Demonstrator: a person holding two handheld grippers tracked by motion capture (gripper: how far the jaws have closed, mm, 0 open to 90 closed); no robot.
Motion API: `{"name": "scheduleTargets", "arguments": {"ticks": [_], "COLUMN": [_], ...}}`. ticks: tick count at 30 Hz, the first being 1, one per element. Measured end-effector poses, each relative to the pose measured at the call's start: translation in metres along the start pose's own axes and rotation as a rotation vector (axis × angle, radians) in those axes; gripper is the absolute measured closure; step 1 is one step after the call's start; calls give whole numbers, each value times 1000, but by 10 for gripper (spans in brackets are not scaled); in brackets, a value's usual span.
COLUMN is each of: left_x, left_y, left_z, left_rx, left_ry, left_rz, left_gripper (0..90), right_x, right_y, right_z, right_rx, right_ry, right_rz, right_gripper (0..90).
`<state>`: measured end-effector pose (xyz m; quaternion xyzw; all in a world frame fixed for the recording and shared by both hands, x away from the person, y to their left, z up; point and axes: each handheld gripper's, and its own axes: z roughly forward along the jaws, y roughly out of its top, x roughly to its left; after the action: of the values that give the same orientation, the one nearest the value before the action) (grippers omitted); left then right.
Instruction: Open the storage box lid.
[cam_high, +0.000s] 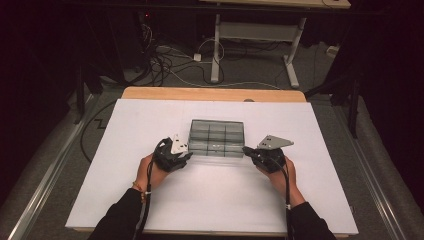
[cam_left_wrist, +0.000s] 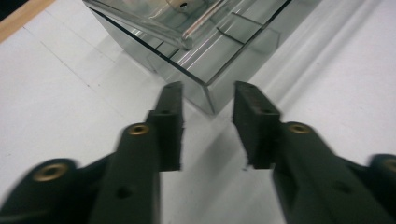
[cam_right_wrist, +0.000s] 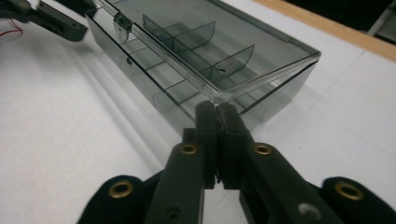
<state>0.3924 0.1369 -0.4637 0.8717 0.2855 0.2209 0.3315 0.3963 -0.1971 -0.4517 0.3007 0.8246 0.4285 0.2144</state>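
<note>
A smoky clear plastic compartment box (cam_high: 216, 137) lies in the middle of the white table. In the right gripper view its clear lid (cam_right_wrist: 247, 51) sits slightly lifted above the dividers. My right gripper (cam_right_wrist: 217, 108) is shut on the lid's near corner, at the box's near-right end (cam_high: 247, 150). My left gripper (cam_left_wrist: 210, 95) is at the box's (cam_left_wrist: 224, 51) near-left corner (cam_high: 187, 152). Its jaws stand open on either side of that corner, with a gap between each pad and the wall. The left gripper's jaw (cam_right_wrist: 56, 23) also shows beyond the box in the right gripper view.
The white tabletop (cam_high: 210, 200) stretches around the box, with a wooden edge (cam_high: 215, 93) at the far side. Beyond it are floor cables (cam_high: 170, 60) and a white desk frame (cam_high: 260, 35). The person's forearms come in from the bottom edge.
</note>
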Motion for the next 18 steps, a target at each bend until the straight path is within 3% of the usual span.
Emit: {"name": "scheduleTargets", "arguments": {"ticks": [4,6,15,18], "left_x": [1,2,2,4], "left_y": [-4,-4,-1,1], "left_z": [-9,-13,-17,-17], "left_rx": [-16,-30,-77,-106], "left_ry": [-14,-28,-27,-19], "left_rz": [30,28,57,48], "left_gripper": [808,851,880,879], "right_x": [0,0,3,3], "right_y": [0,1,2,3], "right_z": [-1,-2,-2,-1], "right_rx": [-12,-23,-63,-69], "right_ry": [-16,-23,-49,-48], "right_rz": [-1,-6,-33,-43], "right_gripper": [900,900,900,900]}}
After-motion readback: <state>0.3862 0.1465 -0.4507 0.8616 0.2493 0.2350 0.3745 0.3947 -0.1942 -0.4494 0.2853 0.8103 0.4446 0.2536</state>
